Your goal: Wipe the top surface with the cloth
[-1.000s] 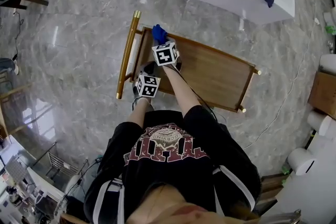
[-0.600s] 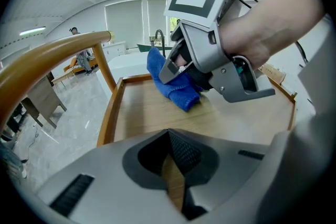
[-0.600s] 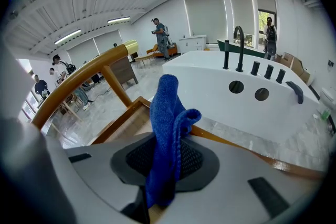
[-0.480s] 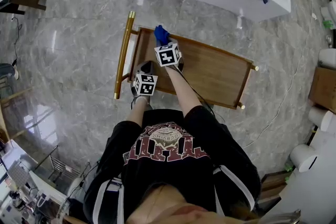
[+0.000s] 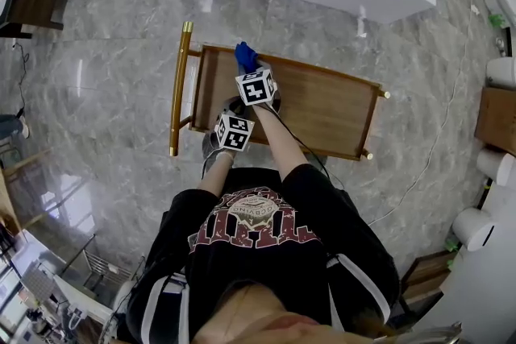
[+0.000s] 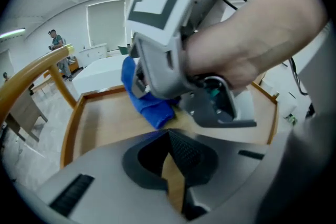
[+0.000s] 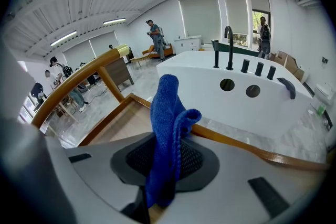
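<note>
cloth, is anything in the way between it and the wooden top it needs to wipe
Nothing visible. The cloth, clamped in the right gripper, is down at the bare wooden top near its far left corner. The left gripper, shut and empty, sits at the near edge, not between them.

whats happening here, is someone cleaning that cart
Yes, a person stands at a wooden cart with a gripper in each hand. The right gripper has its jaws shut on a blue cloth and holds it down at the far side of the cart's top, toward the end with the gold handle. The left gripper sits just behind it near the cart's near edge, jaws together with nothing between them. Most of the top lies to the right of the cloth.
</note>
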